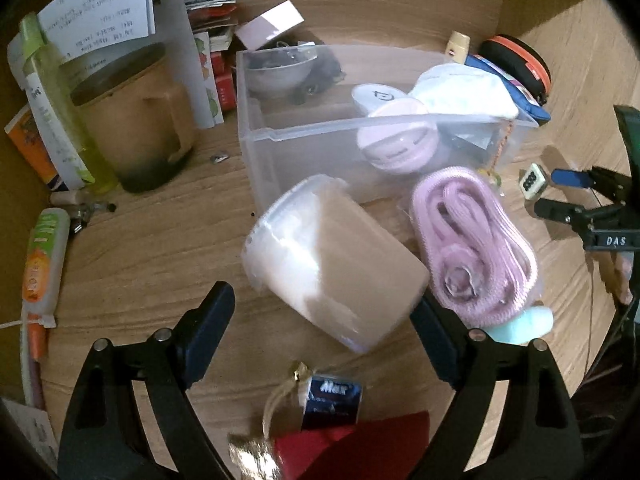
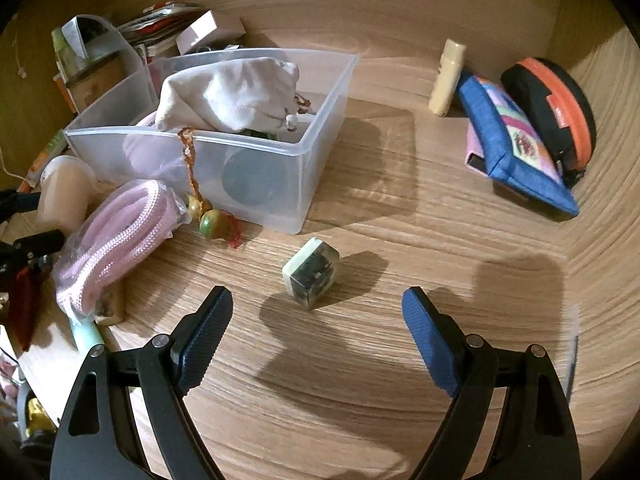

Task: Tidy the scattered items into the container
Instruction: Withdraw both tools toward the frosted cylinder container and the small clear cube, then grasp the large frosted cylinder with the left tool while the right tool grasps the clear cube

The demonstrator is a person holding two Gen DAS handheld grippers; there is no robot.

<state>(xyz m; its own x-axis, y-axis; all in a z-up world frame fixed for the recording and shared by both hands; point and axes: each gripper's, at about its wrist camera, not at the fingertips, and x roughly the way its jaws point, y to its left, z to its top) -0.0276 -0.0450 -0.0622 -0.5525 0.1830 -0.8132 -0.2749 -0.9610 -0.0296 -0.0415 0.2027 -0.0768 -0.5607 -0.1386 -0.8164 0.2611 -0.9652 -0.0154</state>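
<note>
In the left wrist view my left gripper (image 1: 324, 322) is open. A translucent plastic tub (image 1: 332, 264) lies on its side just ahead, its base reaching in between the fingertips without touching the pads. A bagged pink rope (image 1: 472, 244) lies right of it, in front of the clear bin (image 1: 304, 148). The bin holds a white pouch (image 1: 464, 88) and a pink round case (image 1: 396, 144). My right gripper (image 2: 318, 320) is open too, and a small cube (image 2: 312, 274) sits on the wood just beyond its fingertips. The same gripper (image 1: 556, 192) appears beside the cube (image 1: 532, 182) in the left wrist view.
A beige jug (image 1: 136, 120), bottles and papers crowd the left. A blue "Max" packet (image 1: 332, 400) and a red item (image 1: 360, 448) lie under my left gripper. A blue pouch (image 2: 516, 148), black-orange case (image 2: 552, 108) and cream bottle (image 2: 446, 76) sit at the right. A beaded charm (image 2: 208, 216) hangs over the bin.
</note>
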